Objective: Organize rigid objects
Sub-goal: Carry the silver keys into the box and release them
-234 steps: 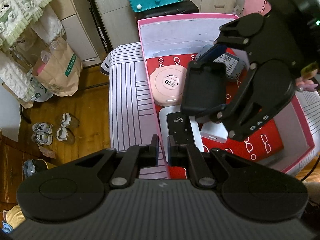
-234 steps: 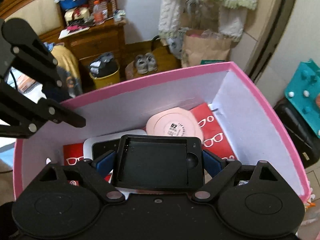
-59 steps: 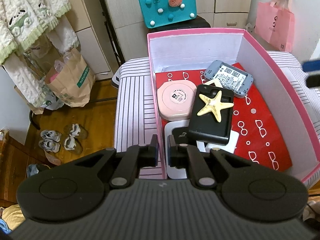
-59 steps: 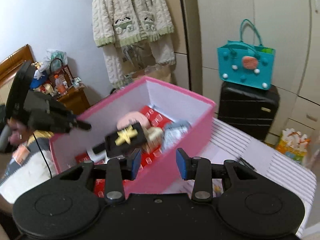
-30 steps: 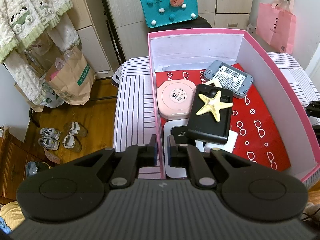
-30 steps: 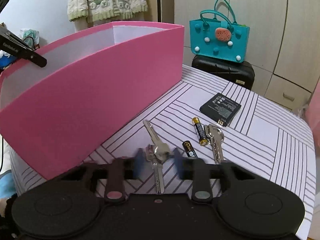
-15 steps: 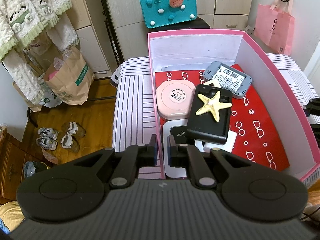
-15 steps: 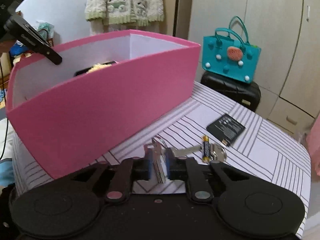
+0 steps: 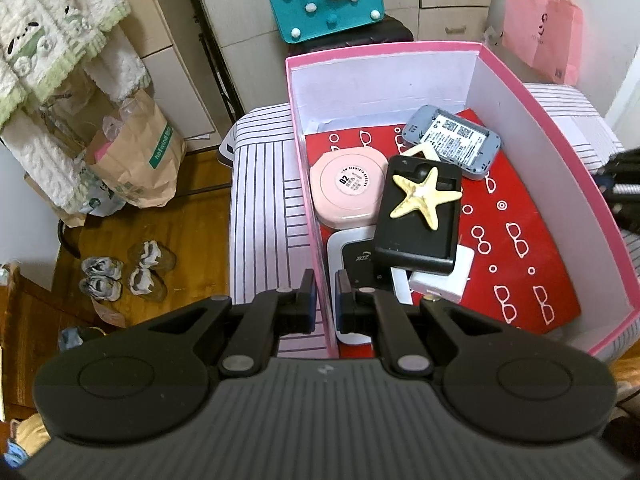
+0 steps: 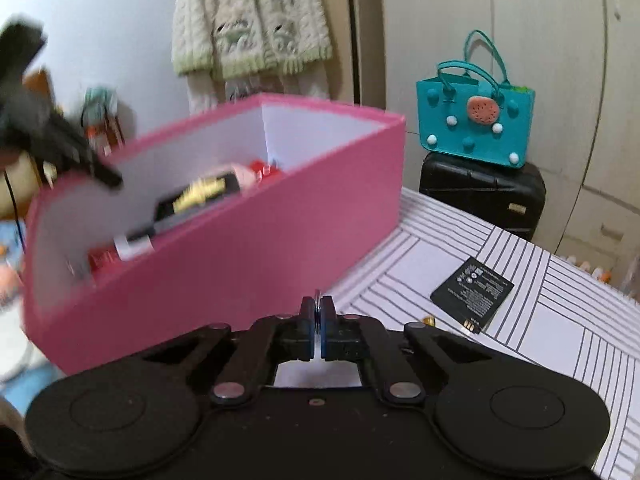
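Left gripper (image 9: 323, 294) clamped on the near wall of the open pink cardboard box (image 9: 548, 120), one of its fingers (image 9: 306, 292) outside the wall, the other inside. Box resting on the white desk with black line pattern (image 9: 264, 200).

Inside the box, on a red liner printed with white glasses: round pale pink compact case (image 9: 349, 190) against the left wall; black rectangular phone-shaped case (image 9: 416, 236) lying tilted, partly over the compact's edge; yellow starfish (image 9: 424, 194) lying on top of that black case; grey flat device with a white label (image 9: 454, 140) toward the far right corner; white-rimmed black device (image 9: 356, 260) and a white block (image 9: 444, 276) under the black case's near end.

Right gripper (image 10: 317, 318) raised above the desk, just beside the box's outer pink wall, fingers pinched tight on a thin metal piece (image 10: 317, 300), seen only edge-on as a sliver between the pads. Picture blurred on the left.

On the desk, right of that gripper: flat black rectangular battery (image 10: 472, 286), and near it a small gold-tipped object (image 10: 430, 321), mostly hidden behind the gripper body.
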A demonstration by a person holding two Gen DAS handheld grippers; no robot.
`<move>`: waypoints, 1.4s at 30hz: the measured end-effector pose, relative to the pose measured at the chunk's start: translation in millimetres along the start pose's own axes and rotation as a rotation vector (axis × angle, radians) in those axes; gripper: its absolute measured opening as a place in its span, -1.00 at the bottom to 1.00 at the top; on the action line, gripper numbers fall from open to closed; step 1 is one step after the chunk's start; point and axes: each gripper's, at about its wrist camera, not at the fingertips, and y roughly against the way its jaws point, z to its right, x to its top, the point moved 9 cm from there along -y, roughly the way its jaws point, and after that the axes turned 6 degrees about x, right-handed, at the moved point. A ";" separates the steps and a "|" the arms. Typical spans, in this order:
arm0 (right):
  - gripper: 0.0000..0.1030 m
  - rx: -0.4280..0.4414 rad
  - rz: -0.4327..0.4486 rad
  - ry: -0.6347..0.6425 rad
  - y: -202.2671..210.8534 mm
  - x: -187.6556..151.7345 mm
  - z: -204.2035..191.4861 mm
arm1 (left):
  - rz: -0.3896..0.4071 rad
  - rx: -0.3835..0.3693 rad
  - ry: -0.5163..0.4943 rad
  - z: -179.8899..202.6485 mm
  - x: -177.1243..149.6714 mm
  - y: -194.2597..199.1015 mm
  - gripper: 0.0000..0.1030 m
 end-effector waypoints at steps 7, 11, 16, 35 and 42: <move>-0.93 -0.007 0.035 -0.062 29.8 37.7 -2.2 | 0.000 0.006 -0.015 2.1 1.2 0.6 -0.86; -0.93 -0.013 0.079 -0.054 48.1 63.5 -4.6 | 0.004 0.004 -0.020 2.7 0.3 2.0 -0.86; -0.93 -0.014 0.146 -0.057 67.4 89.9 -6.7 | 0.014 0.004 -0.014 1.0 -1.0 3.6 -0.86; -0.93 0.245 0.100 -0.059 37.4 104.2 -61.3 | 0.025 -0.010 0.010 -2.6 -3.6 5.9 -0.86; -0.92 0.165 0.029 -0.034 -4.2 97.0 -48.2 | 0.029 -0.015 0.030 -3.8 -3.8 3.9 -0.86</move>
